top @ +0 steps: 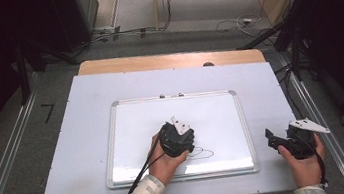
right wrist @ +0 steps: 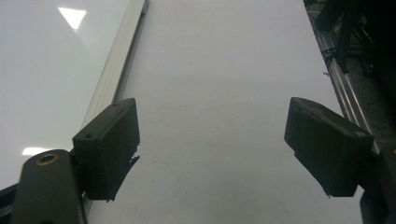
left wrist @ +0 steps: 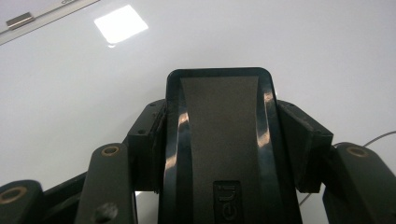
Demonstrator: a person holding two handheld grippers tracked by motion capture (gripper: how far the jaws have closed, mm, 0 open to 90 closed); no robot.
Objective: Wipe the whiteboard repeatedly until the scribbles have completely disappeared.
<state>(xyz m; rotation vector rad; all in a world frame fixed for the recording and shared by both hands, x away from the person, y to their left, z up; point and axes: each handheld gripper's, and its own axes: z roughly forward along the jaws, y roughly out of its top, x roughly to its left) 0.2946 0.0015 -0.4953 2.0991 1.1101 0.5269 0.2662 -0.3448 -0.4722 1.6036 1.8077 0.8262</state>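
My left tool (top: 177,137) is clamped on a black eraser (left wrist: 219,140) resting on the whiteboard (top: 129,133) near a drawn line (top: 202,152) at its near edge, while my right tool (right wrist: 212,149) stands apart over the worktop (top: 258,80), right of the board.

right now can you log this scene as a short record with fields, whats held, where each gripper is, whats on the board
surface: whiteboard with a metal frame, flat on a pale sheet on the table
left gripper: over the board's lower middle, shut on a black eraser
eraser: wide black block with a grey face, clamped between the jaws
marks: thin drawn loop just right of the left gripper
right gripper: jaws open, nothing between them, off the board's right edge over the pale sheet
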